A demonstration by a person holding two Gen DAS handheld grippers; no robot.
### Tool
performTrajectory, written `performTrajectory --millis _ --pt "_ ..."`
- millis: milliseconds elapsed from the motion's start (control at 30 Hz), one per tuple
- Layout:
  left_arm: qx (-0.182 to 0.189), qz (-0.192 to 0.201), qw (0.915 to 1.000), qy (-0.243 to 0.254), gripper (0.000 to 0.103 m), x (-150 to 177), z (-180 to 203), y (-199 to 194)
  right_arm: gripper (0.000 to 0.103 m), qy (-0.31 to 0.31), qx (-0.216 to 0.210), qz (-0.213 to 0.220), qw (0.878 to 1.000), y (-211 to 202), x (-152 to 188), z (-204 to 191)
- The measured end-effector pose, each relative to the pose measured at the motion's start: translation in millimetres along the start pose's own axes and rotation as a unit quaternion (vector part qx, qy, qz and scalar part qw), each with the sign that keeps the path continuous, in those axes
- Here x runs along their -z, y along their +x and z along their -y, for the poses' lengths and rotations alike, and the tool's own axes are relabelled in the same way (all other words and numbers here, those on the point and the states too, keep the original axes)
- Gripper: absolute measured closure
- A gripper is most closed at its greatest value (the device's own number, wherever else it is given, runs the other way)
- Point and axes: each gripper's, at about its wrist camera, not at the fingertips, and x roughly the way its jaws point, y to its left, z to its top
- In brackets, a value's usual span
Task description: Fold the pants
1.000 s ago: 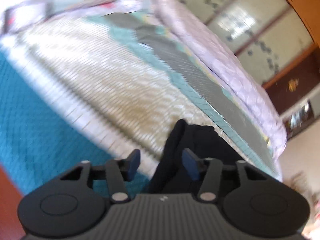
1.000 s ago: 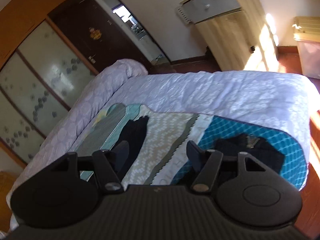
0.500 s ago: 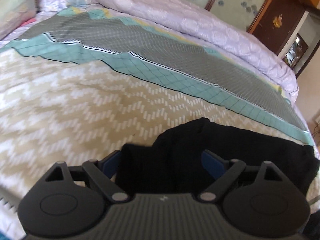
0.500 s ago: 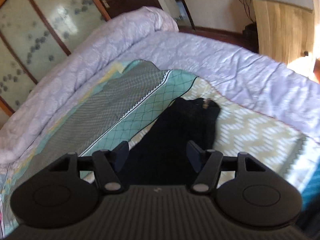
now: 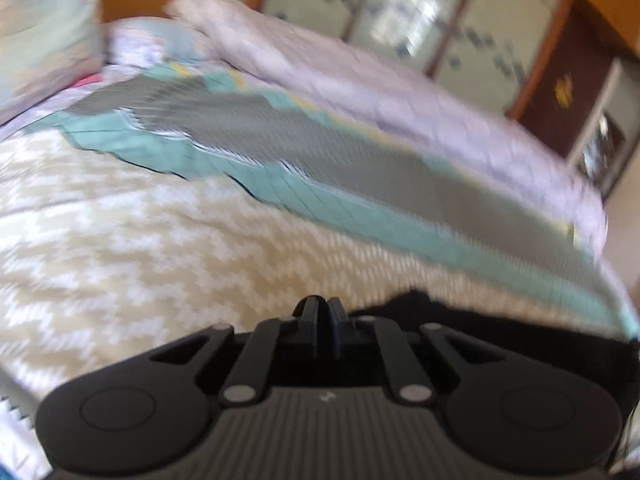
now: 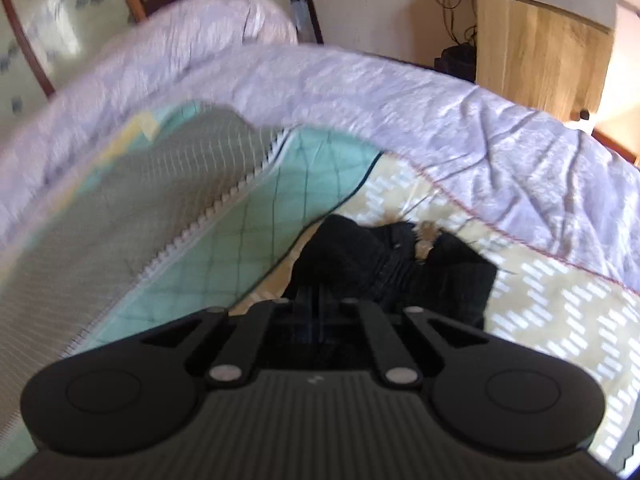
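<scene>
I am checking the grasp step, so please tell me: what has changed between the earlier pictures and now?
Both grippers came down to the black pants on the bed and closed. The left gripper, open half a second ago, is now shut at the pants' edge; the right gripper is shut over the fabric. Whether cloth is pinched cannot be seen. The pants lie where they were, not yet folded.

The left gripper point(image 5: 323, 312) has its 2 fingers pressed together, pointing forward; the right gripper point(image 6: 316, 300) likewise has its 2 fingers closed.
</scene>
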Motion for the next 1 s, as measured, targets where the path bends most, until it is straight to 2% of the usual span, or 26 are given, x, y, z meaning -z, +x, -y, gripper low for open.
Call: performTrajectory --millis 100,233,267,300,367,433,467,533,567,633,667,833,867,900,933,1000 --pt "0.020 0.001 0.9992 -0.035 0.097 -5.7 -11.5 -21.6 0.098 0.043 -0.040 0.022 0.998 -49.1 -8.1 28.0" --pt "0.030 -0.015 0.9992 -0.020 0.090 -4.5 -4.2 -38.3 0.098 0.065 -0.079 0.039 0.994 -116.7 -15.6 63.7" --pt "0.020 -0.012 0.9997 -0.004 0.079 -5.2 -0.2 -42.4 0.098 0.067 -0.084 0.046 0.993 -132.0 -16.1 65.5" --pt "0.005 -0.004 0.9998 0.020 0.061 -5.0 5.1 -44.8 0.098 0.071 -0.092 0.051 0.992 -147.8 -16.4 74.7" --pt "-0.017 0.015 0.9953 0.094 0.045 -5.7 18.3 -43.6 0.098 0.071 -0.105 0.053 0.991 -165.1 -12.1 81.2" --pt "-0.024 0.014 0.9877 0.154 0.044 -7.0 31.2 -37.9 0.098 0.059 -0.101 0.050 0.992 -173.5 -7.1 78.9" --pt "-0.013 0.004 0.9846 0.174 0.042 -9.7 36.4 -32.7 0.098 0.053 -0.100 0.048 0.992 -176.3 -3.8 79.1" --pt "0.014 -0.015 0.9742 0.225 0.031 -12.9 46.9 -22.0 0.098 0.049 -0.101 0.044 0.993 -180.1 1.7 78.8" --pt "0.013 -0.026 0.9666 0.255 0.024 -13.0 52.2 -13.9 0.098 0.051 -0.103 0.043 0.992 -180.0 2.9 78.3" --pt "0.016 -0.058 0.9547 0.291 0.024 -12.8 57.7 5.4 0.098 0.050 -0.103 0.045 0.992 -177.4 2.4 76.3" --pt "0.019 -0.072 0.9517 0.298 0.024 -11.8 58.5 15.3 0.098 0.048 -0.102 0.046 0.993 -177.1 1.6 76.1" --pt "0.038 -0.132 0.9476 0.288 0.021 2.3 62.2 65.1 0.098 0.047 -0.104 0.050 0.992 -173.0 -2.8 69.1" --pt "0.040 -0.141 0.9464 0.288 0.026 8.7 62.7 73.1 0.098 0.047 -0.106 0.051 0.992 -172.4 -3.7 67.8" --pt "0.038 -0.150 0.9438 0.292 0.041 14.6 64.5 81.5 0.098 0.047 -0.108 0.053 0.992 -172.0 -4.9 65.8" --pt "0.039 -0.143 0.9433 0.297 0.044 17.7 66.7 84.8 0.098 0.047 -0.111 0.055 0.991 -172.6 -5.6 64.1" --pt "0.044 -0.125 0.9459 0.296 0.084 17.8 70.3 77.1 0.098 0.045 -0.117 0.058 0.990 -174.2 -7.2 61.3"
